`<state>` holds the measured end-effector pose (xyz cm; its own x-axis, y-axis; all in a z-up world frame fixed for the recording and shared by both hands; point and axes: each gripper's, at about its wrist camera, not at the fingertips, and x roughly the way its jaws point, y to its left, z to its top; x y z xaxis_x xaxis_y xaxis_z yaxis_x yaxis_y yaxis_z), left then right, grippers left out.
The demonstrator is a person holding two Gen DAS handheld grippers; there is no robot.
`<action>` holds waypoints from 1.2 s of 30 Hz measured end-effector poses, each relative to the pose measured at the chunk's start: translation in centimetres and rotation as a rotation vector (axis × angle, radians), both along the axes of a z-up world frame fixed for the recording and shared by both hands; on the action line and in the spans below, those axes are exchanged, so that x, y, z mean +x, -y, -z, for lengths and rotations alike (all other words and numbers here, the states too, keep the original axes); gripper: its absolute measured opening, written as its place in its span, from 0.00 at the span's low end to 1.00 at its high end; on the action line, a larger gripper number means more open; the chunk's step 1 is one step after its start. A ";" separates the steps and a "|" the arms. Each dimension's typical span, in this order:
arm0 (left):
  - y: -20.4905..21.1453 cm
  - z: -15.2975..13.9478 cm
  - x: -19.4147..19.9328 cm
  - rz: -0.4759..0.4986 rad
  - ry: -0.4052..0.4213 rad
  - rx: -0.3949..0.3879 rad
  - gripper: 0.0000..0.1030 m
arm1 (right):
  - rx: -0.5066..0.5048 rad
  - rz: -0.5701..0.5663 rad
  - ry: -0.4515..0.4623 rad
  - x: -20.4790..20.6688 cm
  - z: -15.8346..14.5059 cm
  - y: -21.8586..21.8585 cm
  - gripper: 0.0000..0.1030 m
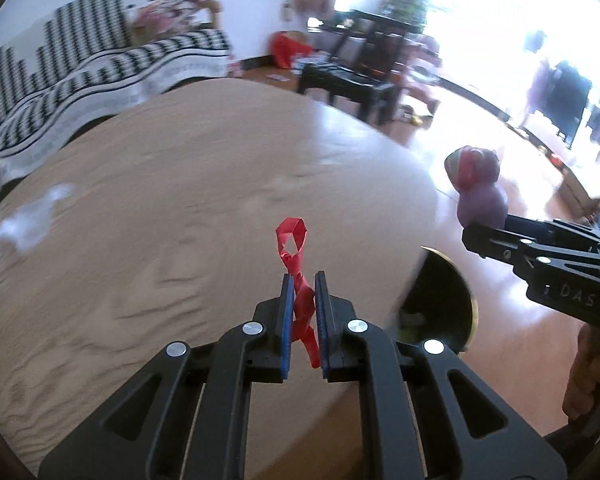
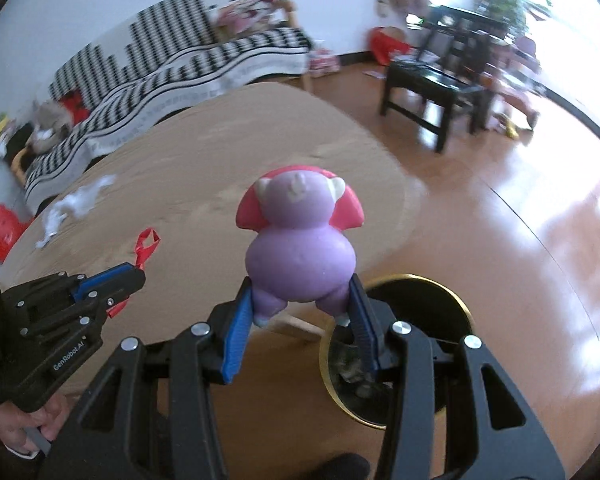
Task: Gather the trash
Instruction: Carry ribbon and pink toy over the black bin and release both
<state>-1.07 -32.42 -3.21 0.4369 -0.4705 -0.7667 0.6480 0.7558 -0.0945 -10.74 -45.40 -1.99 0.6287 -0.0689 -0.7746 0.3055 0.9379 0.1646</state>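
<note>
Right wrist: "GenRobot.AI" on left claw (image 2: 138, 270) body.

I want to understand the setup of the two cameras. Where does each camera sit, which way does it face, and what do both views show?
Left wrist: sits on the left gripper, looks forward over the table; its fingers pinch a red strip.
Right wrist: sits on the right gripper, looks over the table edge and floor; its fingers grip a purple toy; the person's hand shows.
Shared: table, strip, toy, black bin, white scraps, striped sofa.
</note>
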 end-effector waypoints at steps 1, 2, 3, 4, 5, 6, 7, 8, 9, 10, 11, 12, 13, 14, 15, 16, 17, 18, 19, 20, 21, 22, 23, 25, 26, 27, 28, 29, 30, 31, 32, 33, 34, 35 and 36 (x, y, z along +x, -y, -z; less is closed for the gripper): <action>0.9 0.1 -0.5 0.020 -0.001 -0.003 0.09 | 0.007 0.022 -0.004 -1.0 0.3 1.2 0.44; 2.1 0.3 -1.2 0.049 -0.004 -0.008 0.09 | 0.018 0.048 -0.009 -2.1 0.6 2.7 0.44; 3.0 0.5 -1.6 0.069 -0.007 -0.015 0.09 | 0.024 0.063 -0.013 -2.8 0.9 3.4 0.45; 3.7 0.7 -2.1 0.087 -0.011 -0.022 0.09 | 0.035 0.086 -0.021 -3.9 1.2 4.7 0.45; 4.8 1.0 -2.7 0.111 -0.022 -0.034 0.09 | 0.041 0.096 -0.025 -4.5 1.5 5.2 0.45; 5.6 1.2 -3.1 0.129 -0.029 -0.039 0.09 | 0.051 0.115 -0.033 -5.3 1.9 6.3 0.45; 6.4 1.4 -3.5 0.143 -0.031 -0.040 0.09 | 0.058 0.127 -0.036 -5.8 2.1 6.8 0.45; 7.2 1.6 -3.8 0.160 -0.035 -0.044 0.09 | 0.069 0.141 -0.040 -6.5 2.5 7.6 0.45; 8.0 1.8 -4.2 0.178 -0.042 -0.048 0.09 | 0.076 0.148 -0.042 -6.9 2.6 8.0 0.45; 8.5 1.9 -4.4 0.189 -0.046 -0.049 0.09 | 0.087 0.158 -0.044 -7.4 2.9 8.5 0.45; 9.2 2.2 -4.8 0.205 -0.051 -0.048 0.09 | 0.095 0.165 -0.046 -7.8 3.1 9.0 0.45; 9.6 2.4 -4.9 0.216 -0.054 -0.049 0.09 | 0.098 0.169 -0.047 -8.0 3.3 9.2 0.45; 10.2 2.5 -4.9 0.225 -0.059 -0.051 0.09 | 0.102 0.176 -0.048 -8.4 3.4 9.5 0.45; 10.7 2.8 -5.0 0.235 -0.064 -0.049 0.09 | 0.104 0.179 -0.049 -8.5 3.5 9.6 0.45; 11.0 3.0 -5.0 0.243 -0.065 -0.046 0.09 | 0.105 0.182 -0.051 -8.5 3.5 9.8 0.45; 11.4 3.2 -4.9 0.251 -0.066 -0.042 0.09 | 0.106 0.189 -0.051 -8.9 3.7 10.1 0.45; 11.6 3.3 -4.8 0.257 -0.067 -0.038 0.09 | 0.107 0.192 -0.052 -9.0 3.7 10.3 0.45; 11.8 3.4 -4.8 0.261 -0.070 -0.037 0.09 | 0.111 0.195 -0.054 -9.2 3.8 10.5 0.46; 11.9 3.5 -4.8 0.264 -0.073 -0.036 0.09 | 0.114 0.197 -0.056 -9.2 3.9 10.6 0.46; 12.2 3.6 -4.7 0.267 -0.074 -0.034 0.09 | 0.116 0.199 -0.058 -9.3 4.0 10.7 0.46; 12.3 3.8 -4.6 0.268 -0.076 -0.032 0.09 | 0.118 0.200 -0.060 -9.3 4.1 10.8 0.46; 12.4 3.8 -4.5 0.268 -0.079 -0.031 0.09 | 0.118 0.201 -0.062 -9.1 4.2 10.7 0.46; 12.5 4.0 -4.4 0.268 -0.083 -0.031 0.09 | 0.119 0.201 -0.063 -9.0 4.2 10.7 0.46; 12.5 4.3 -4.5 0.269 -0.085 -0.028 0.09 | 0.118 0.202 -0.063 -9.0 4.2 10.8 0.46; 12.6 4.4 -4.3 0.270 -0.088 -0.029 0.09 | 0.119 0.202 -0.063 -9.0 4.2 10.8 0.46; 12.6 4.5 -4.3 0.271 -0.092 -0.028 0.09 | 0.120 0.202 -0.064 -9.0 4.3 10.8 0.46; 12.5 4.6 -4.3 0.273 -0.096 -0.029 0.09 | 0.120 0.201 -0.065 -8.9 4.3 10.8 0.46; 12.5 4.7 -4.3 0.275 -0.098 -0.030 0.09 | 0.119 0.201 -0.066 -8.7 4.4 10.7 0.46; 12.5 4.7 -4.5 0.276 -0.097 -0.030 0.09 | 0.119 0.201 -0.067 -8.6 4.4 10.7 0.46; 12.6 4.7 -4.4 0.278 -0.096 -0.029 0.09 | 0.121 0.203 -0.068 -8.6 4.5 10.8 0.46; 12.7 4.8 -4.5 0.279 -0.096 -0.029 0.09 | 0.122 0.203 -0.068 -8.6 4.5 10.8 0.47; 12.7 4.9 -4.4 0.280 -0.098 -0.029 0.09 | 0.123 0.204 -0.068 -8.6 4.5 11.0 0.47; 12.7 4.9 -4.4 0.281 -0.101 -0.029 0.09 | 0.124 0.205 -0.068 -8.6 4.6 11.0 0.47; 12.8 5.0 -4.4 0.281 -0.102 -0.029 0.09 | 0.125 0.206 -0.067 -8.7 4.6 11.0 0.47; 12.9 5.0 -4.4 0.281 -0.103 -0.028 0.09 | 0.126 0.207 -0.066 -8.7 4.6 11.0 0.48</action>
<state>-5.42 -45.28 -8.26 0.2074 -0.5834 -0.7852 0.8171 0.5446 -0.1889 -19.40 -56.45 -6.57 0.5589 -0.0915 -0.8241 0.5029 0.8277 0.2492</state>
